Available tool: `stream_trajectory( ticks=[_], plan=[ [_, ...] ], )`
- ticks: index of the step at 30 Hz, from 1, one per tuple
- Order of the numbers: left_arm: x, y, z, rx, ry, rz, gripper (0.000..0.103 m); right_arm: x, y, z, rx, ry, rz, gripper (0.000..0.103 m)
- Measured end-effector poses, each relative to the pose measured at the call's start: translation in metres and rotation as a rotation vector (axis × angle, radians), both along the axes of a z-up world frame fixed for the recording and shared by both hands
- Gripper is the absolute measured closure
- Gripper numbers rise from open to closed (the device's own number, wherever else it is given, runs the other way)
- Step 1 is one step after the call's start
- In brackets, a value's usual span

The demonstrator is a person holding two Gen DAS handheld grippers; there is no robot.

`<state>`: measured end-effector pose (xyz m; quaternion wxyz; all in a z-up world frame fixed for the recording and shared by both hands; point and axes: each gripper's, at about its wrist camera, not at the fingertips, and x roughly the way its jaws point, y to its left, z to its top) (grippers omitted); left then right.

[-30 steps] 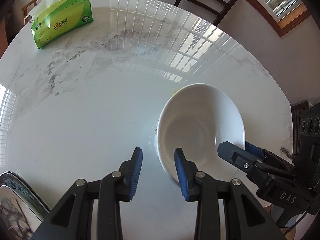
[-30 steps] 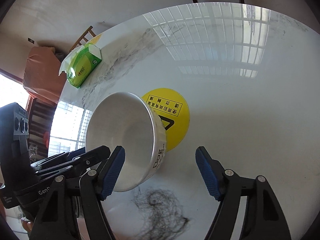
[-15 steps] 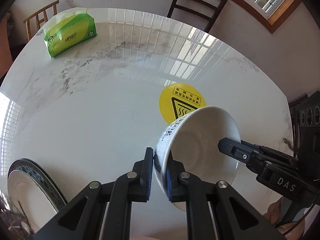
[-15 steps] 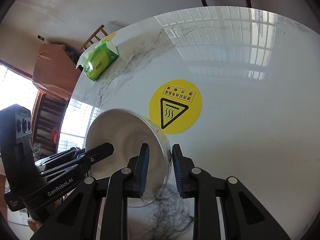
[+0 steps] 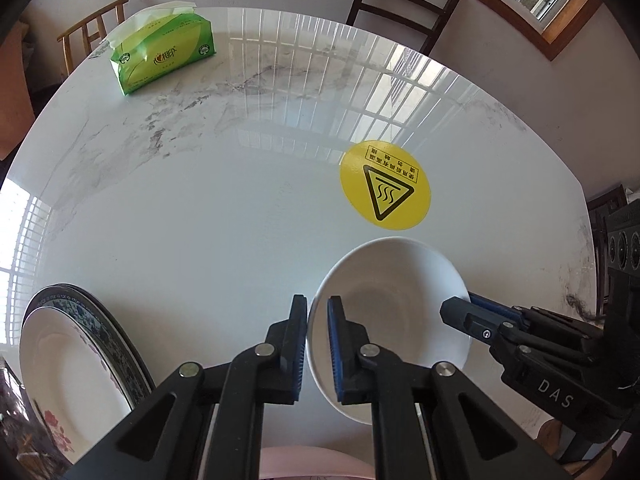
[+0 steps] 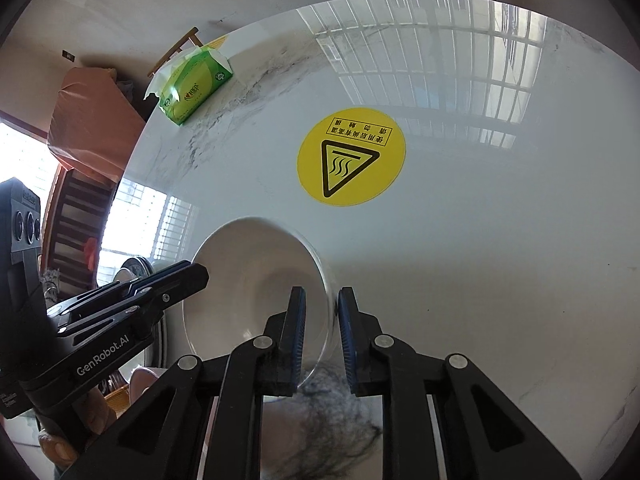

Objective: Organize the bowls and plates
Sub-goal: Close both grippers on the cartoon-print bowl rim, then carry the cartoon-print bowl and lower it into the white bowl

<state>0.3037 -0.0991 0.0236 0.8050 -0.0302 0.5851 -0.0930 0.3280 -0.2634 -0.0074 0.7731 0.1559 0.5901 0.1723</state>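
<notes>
A plain white bowl (image 5: 394, 300) is held between both grippers, near the table's front edge. My left gripper (image 5: 317, 320) is shut on its left rim. The right gripper (image 5: 470, 314) comes in from the right in the left wrist view and clamps the opposite rim. In the right wrist view the bowl (image 6: 256, 280) tilts its opening toward the camera, with my right gripper (image 6: 322, 320) shut on its rim and the left gripper (image 6: 192, 276) at its far side. A stack of plates (image 5: 68, 352) with blue patterned rims lies at the lower left.
A round yellow hot-surface sticker (image 5: 385, 184) lies on the white marble table (image 5: 200, 200) beyond the bowl. A green tissue pack (image 5: 164, 56) sits at the far left edge. Wooden chairs (image 5: 404, 4) stand behind the table. Dark veining (image 6: 332, 420) marks the near edge.
Both grippers went from open around the bowl to shut on its opposite rims. The bowl has come off the yellow sticker toward the near edge, uncovering the sticker.
</notes>
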Motion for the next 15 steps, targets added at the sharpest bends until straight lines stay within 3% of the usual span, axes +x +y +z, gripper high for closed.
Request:
stream_trajectory(
  ticks=[7,11,15],
  plan=[
    [-0.002,-0.002,-0.015,-0.002,0.061,-0.042,0.092,-0.013,0.0,-0.023,0.026,0.07,0.011,0.082],
    [-0.003,-0.002,-0.02,0.005,0.052,-0.05,0.096,-0.017,0.002,-0.021,0.004,0.041,0.02,0.083],
    [-0.004,0.007,-0.016,-0.055,0.069,-0.021,0.098,-0.018,-0.003,-0.019,0.039,0.04,0.006,0.083]
  ],
)
